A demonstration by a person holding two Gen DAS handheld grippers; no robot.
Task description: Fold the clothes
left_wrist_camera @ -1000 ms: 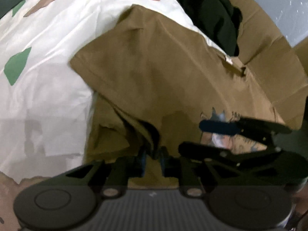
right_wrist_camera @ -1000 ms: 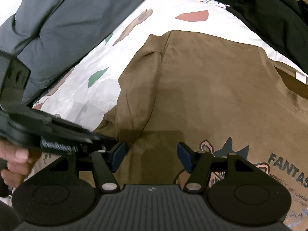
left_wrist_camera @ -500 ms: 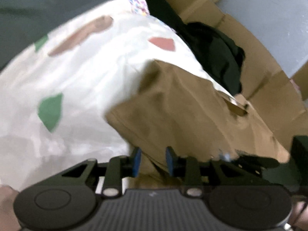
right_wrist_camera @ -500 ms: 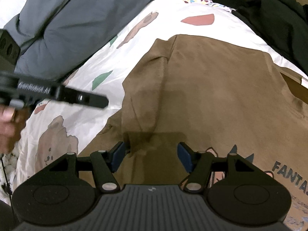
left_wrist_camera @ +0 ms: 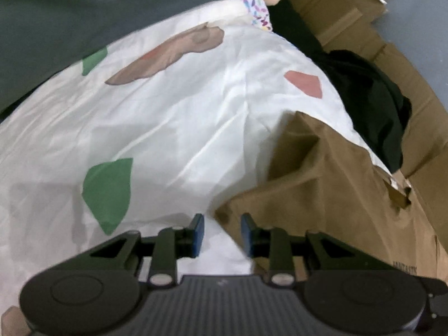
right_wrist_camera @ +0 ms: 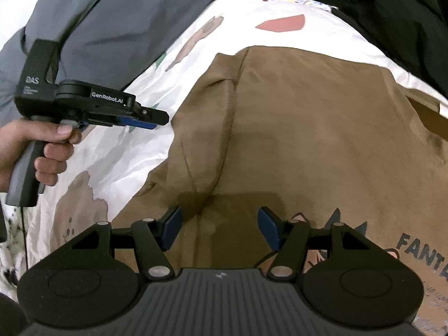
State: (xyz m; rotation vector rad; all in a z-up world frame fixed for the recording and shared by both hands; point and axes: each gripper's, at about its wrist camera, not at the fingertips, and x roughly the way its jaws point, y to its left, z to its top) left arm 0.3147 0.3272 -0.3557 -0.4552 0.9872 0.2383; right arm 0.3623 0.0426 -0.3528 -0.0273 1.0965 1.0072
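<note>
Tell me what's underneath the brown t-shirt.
The brown t-shirt lies on a white patterned bedsheet, which shows around its edges. Whatever sits directly beneath the shirt's middle is covered.

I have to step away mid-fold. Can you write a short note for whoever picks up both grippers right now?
Left gripper: open, empty, over the sheet beside the shirt's edge.
Right gripper: open, empty, above the brown shirt.
Shirt lies on the sheet, one side folded in over the body, print side up.
Black garment sits unfolded at the far edge.
Left: the other side, then fold the shirt up.
</note>
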